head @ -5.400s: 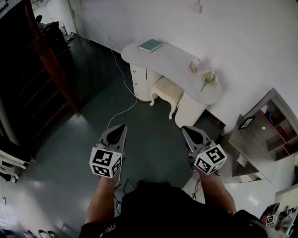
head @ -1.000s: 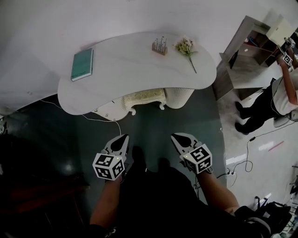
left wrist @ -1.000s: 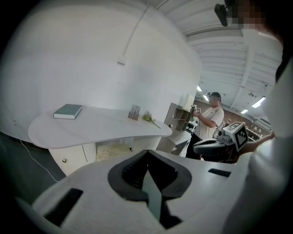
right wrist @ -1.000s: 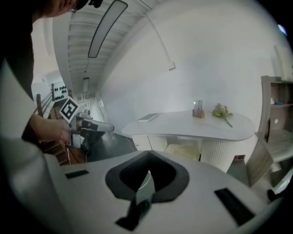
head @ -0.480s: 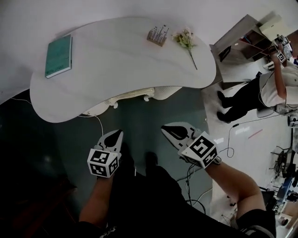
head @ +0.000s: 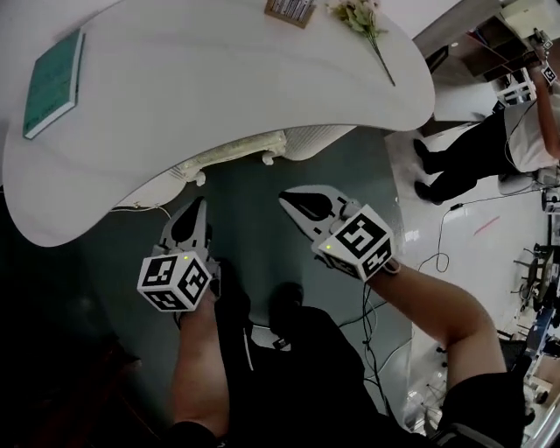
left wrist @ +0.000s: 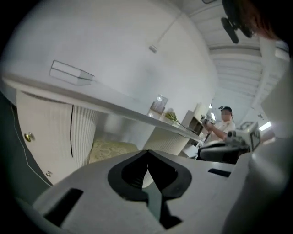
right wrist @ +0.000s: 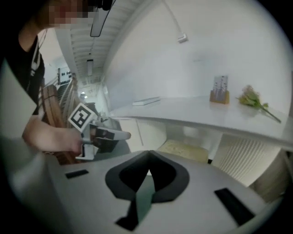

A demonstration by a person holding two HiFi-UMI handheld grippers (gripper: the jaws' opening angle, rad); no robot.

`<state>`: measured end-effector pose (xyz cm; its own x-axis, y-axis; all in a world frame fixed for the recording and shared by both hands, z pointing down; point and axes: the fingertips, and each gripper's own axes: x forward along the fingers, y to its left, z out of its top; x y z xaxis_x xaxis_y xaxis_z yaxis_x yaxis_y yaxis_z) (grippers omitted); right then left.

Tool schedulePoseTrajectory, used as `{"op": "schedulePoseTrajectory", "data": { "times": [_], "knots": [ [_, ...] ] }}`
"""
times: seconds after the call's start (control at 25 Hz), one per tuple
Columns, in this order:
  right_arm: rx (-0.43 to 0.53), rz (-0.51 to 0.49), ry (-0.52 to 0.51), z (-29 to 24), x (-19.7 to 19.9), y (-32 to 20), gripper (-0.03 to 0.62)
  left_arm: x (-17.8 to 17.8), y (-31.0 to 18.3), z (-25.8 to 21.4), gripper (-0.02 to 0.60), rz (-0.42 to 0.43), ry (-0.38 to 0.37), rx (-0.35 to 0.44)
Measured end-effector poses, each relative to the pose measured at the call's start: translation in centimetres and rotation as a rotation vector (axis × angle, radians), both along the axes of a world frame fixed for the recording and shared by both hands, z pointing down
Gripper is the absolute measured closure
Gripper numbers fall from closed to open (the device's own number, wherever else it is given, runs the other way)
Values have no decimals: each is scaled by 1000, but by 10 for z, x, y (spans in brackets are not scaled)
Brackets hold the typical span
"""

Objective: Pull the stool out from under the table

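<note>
You look steeply down on a curved white counter (head: pixel 219 79). On the counter's left end lies a teal book (head: pixel 52 83). Below that end, a thin white cable (head: pixel 140 208) trails over the dark floor (head: pixel 262 236). Your left hand-held gripper (head: pixel 196 205) points at the counter's near edge and stops just short of it. It is clenched, its jaws meeting tip to tip with nothing between them. The stool (head: pixel 232 153) sits tucked under the counter, near the middle. From above, only the front rim of its cream cushion and the tops of its white legs show past the counter's edge. In the gripper views its patterned cushion fills the gap under the counter, between a white cabinet (left wrist: pixel 41 132) to the left and a ribbed pedestal (head: pixel 319 136) to the right. Your right hand-held gripper (head: pixel 287 199) also points at the counter's near edge, in front of the pedestal. It too is clenched and empty, and neither gripper touches the stool. Toward the counter's far right edge stand a small card holder (head: pixel 289 9) and a sprig of pale flowers (head: pixel 367 22). Beyond the counter's right end, on the lighter floor, stands a person (head: pixel 490 149) in dark trousers.
</note>
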<state>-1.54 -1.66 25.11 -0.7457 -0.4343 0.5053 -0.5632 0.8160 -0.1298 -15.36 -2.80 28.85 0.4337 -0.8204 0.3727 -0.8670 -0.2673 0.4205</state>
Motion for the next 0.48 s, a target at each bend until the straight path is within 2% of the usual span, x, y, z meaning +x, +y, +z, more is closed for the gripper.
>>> {"op": "schedulePoseTrajectory", "data": {
  "times": [0.12,0.24,0.32,0.48],
  "knots": [
    [96,207,-86,63,17,-24,588,-7,-13,40,572,-52,-44,49],
    [112,403,-144,119,43,-27,576,7,-13,102,572,-13,-85,37],
    [103,437,-156,155,48,-24,574,15,-13,139,572,34,-146,34],
    [109,346,-142,215,39,-31,572,16,-21,190,572,89,-227,58]
  ]
}}
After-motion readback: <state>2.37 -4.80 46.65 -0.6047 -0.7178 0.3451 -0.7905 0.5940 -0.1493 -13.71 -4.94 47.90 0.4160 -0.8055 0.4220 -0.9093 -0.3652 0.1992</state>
